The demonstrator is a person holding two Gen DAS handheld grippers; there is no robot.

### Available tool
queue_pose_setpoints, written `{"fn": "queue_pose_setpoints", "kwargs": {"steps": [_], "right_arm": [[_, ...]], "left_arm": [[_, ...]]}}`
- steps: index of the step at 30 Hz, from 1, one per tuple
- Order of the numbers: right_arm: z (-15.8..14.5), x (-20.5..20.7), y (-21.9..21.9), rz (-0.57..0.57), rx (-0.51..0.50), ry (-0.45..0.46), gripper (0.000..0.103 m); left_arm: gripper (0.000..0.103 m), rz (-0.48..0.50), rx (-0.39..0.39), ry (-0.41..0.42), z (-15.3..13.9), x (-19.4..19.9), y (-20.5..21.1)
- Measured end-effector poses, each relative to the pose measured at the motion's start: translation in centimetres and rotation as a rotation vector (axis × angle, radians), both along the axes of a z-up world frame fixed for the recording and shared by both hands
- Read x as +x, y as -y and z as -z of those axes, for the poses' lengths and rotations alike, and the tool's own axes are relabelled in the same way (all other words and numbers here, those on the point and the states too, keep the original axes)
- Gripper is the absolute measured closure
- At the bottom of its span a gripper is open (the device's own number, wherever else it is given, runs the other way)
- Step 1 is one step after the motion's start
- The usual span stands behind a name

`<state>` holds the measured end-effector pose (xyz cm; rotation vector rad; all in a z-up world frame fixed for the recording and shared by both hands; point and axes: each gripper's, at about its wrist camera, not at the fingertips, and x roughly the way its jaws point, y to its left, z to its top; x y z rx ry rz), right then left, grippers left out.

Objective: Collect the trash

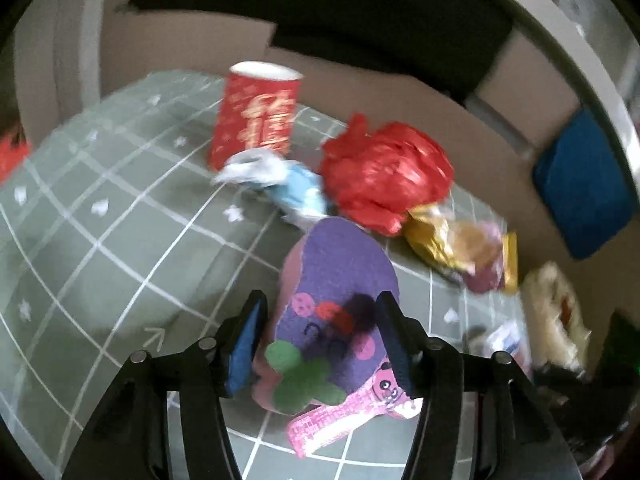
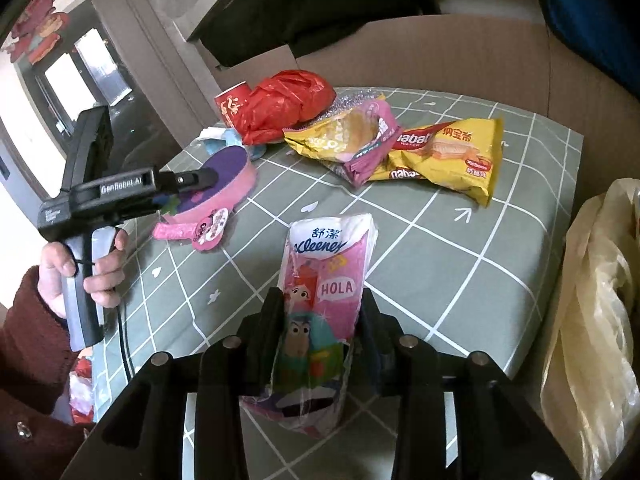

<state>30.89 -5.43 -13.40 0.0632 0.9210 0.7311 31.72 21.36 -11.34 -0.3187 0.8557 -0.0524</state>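
My left gripper (image 1: 320,340) stands open around a pink oval box with a purple stickered lid (image 1: 336,300). The box rests on the green checked tablecloth (image 1: 120,240), and the left pad (image 1: 244,344) sits a sliver off its side. A pink wrapper (image 1: 340,416) lies under it. From the right wrist view the same gripper (image 2: 200,184) reaches over the box (image 2: 228,164). My right gripper (image 2: 322,320) is shut on a pink Kleenex tissue pack (image 2: 328,264), whose far end lies on the cloth (image 2: 460,264).
A red paper cup (image 1: 256,112), crumpled white and blue wrappers (image 1: 280,180), a red plastic bag (image 1: 384,172) and yellow snack bags (image 2: 448,152) lie at the table's far side. A pale plastic bag (image 2: 592,320) hangs at the right edge. Cardboard (image 2: 520,52) stands behind.
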Motion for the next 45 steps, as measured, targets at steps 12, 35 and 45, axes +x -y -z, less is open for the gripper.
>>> {"fn": "queue_pose_setpoints", "kwargs": {"steps": [12, 35, 45], "right_arm": [[0.1, -0.3, 0.2, 0.008, 0.008, 0.005, 0.067], [-0.1, -1.7, -2.4, -0.047, -0.192, 0.074, 0.052], [-2.9, -4.1, -1.5, -0.005, -0.207, 0.191, 0.071]], "left_arm": [[0.048, -0.09, -0.127, -0.072, 0.2, 0.6, -0.6], [0.073, -0.05, 0.132, 0.148, -4.3, -8.5, 6.7], [0.074, -0.063, 0.103, 0.157, -4.6, -9.9, 7.1]]}}
